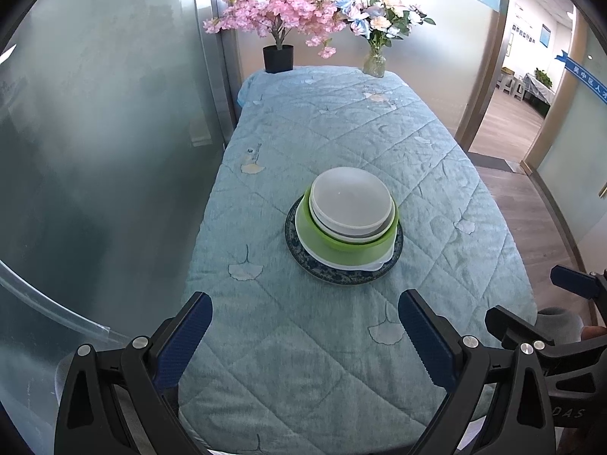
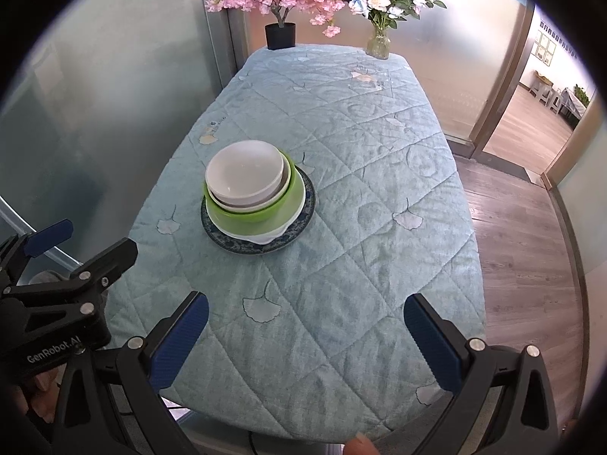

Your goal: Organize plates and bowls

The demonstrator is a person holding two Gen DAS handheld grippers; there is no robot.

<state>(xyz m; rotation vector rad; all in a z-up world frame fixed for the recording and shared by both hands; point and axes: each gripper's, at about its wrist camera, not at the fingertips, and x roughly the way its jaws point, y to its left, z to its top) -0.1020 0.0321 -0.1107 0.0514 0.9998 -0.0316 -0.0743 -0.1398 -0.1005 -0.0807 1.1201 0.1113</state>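
left hand-held gripper [image 1: 303,337] agape, right hand-held gripper [image 2: 305,335] agape

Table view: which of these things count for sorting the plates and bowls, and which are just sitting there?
For the job:
- white bowl, top of the stack
- green bowl beneath it
- white plate under the bowls
- blue-rimmed plate at the bottom
- left tongs and right tongs, both open and empty

Just lying about:
- potted pink blossom tree
- glass vase of flowers
- quilted cloth

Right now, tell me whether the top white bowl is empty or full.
Empty. The top white bowl sits upright, nested in the green bowl; both views show its bare white inside, nothing in it.
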